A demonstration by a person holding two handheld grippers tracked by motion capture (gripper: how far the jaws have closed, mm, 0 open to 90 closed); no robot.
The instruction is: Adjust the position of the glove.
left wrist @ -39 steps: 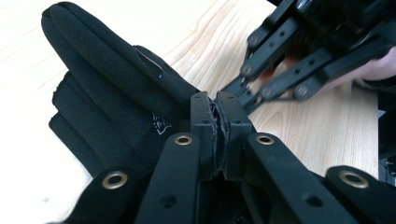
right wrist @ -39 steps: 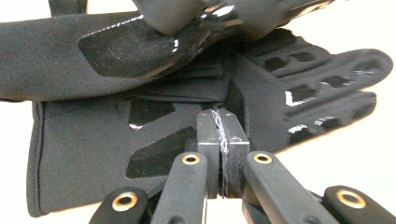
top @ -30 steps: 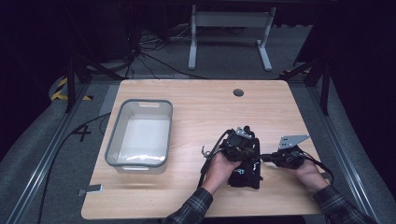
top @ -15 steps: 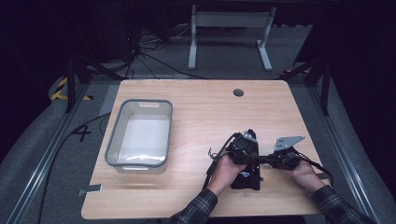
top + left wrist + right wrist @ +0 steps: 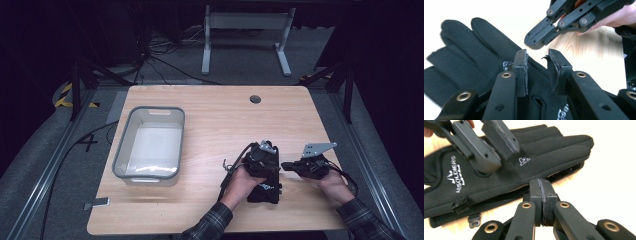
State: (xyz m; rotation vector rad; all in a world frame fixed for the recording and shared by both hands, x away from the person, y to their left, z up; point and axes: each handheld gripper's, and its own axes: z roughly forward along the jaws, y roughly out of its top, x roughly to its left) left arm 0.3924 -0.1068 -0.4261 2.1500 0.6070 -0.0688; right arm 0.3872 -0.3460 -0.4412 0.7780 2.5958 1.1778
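Two black handheld grippers, each with two flat jaws on perforated link arms pinned by brass-ringed rivets. The right gripper (image 5: 287,166) carries a grey three-cornered plate; the left gripper (image 5: 537,71) trails a black cable. The person wears dark plaid sleeves (image 5: 207,225).

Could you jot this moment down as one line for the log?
left gripper: open over black glove | right gripper: shut beside glove | grey bin: apart, left

Table (image 5: 210,125) seen from above, tub (image 5: 150,142) on its left half, glove (image 5: 264,189) lying flat near the front edge right of centre, left gripper (image 5: 270,162) over the glove, right gripper (image 5: 286,165) just beside the glove's right edge, cable hole (image 5: 255,99) near the back edge.
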